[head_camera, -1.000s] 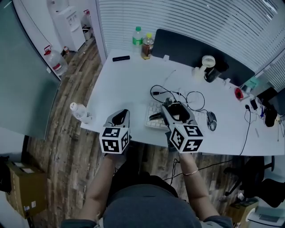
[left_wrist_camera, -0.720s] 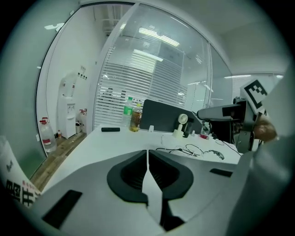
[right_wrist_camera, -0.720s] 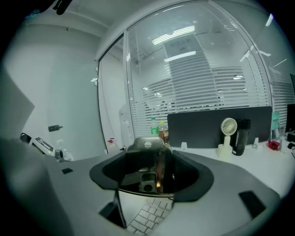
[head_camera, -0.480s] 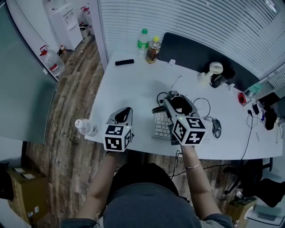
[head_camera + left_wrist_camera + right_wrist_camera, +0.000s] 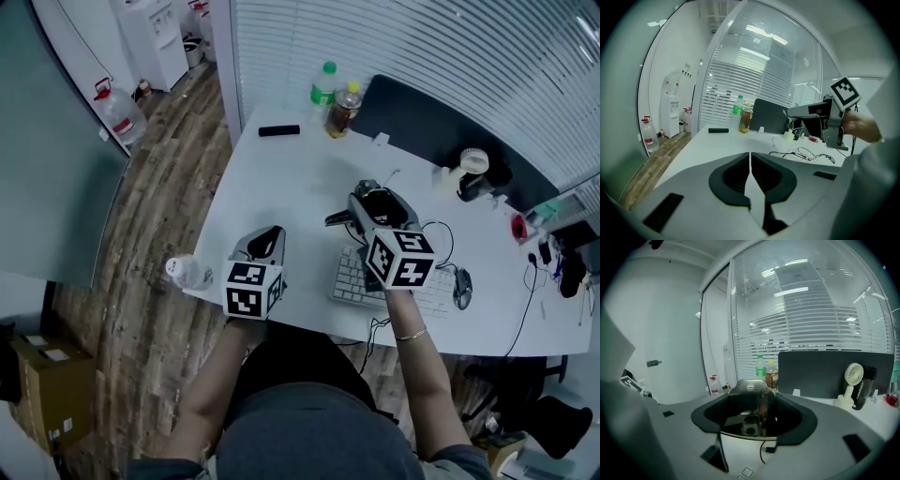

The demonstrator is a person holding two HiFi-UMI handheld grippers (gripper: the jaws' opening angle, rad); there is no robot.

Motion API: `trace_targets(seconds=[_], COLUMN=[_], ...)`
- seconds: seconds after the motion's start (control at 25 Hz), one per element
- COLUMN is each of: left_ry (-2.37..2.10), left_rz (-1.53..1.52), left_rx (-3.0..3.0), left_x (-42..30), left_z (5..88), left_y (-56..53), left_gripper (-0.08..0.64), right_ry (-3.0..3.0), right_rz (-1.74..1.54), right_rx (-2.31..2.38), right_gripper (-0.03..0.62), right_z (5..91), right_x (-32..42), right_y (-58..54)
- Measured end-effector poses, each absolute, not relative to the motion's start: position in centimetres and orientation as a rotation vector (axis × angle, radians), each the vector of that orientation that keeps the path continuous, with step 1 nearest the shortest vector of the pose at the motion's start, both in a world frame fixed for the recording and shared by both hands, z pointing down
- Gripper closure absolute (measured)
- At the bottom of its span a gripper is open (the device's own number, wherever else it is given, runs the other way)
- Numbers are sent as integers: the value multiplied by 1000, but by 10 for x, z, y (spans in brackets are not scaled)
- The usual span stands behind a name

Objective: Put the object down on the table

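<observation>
Over the white table, your right gripper is clamped on the dark, grey-topped object, held in the air above the keyboard and cables. Your left gripper hangs closed and empty near the front edge. Pick bare tabletop clear of the cables, lower until the object sits flat, then part the jaws.

**Desk Clutter**

A grey computer mouse is seen just right of the white computer keyboard. Well beyond it are set a black oblong remote, a green-capped clear plastic bottle and a yellow-capped brown bottle.
</observation>
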State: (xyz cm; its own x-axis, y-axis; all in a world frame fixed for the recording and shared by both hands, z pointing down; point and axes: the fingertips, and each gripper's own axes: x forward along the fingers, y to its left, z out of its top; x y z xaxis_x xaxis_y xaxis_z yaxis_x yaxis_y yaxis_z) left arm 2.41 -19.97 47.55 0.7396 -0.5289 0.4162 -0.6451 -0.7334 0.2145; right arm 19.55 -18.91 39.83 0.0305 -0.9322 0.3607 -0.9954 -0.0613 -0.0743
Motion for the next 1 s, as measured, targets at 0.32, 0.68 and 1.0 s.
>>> trace_targets(seconds=[0.32, 0.68, 1.0], left_ry=[-982, -1051, -1125], left_rz=[461, 468, 466], left_rx=[2552, 2493, 2443], left_x=[18, 10, -1], left_z=[477, 484, 488], left_y=[-216, -226, -238], left_gripper=[529, 529, 529], right_ry=[-2050, -2077, -2061], right_rz=[452, 454, 508], right_rx=[1997, 1905, 1869], right_gripper=[298, 298, 298], right_z=[405, 418, 443], right_x=[190, 181, 184], right_y=[-240, -288, -326])
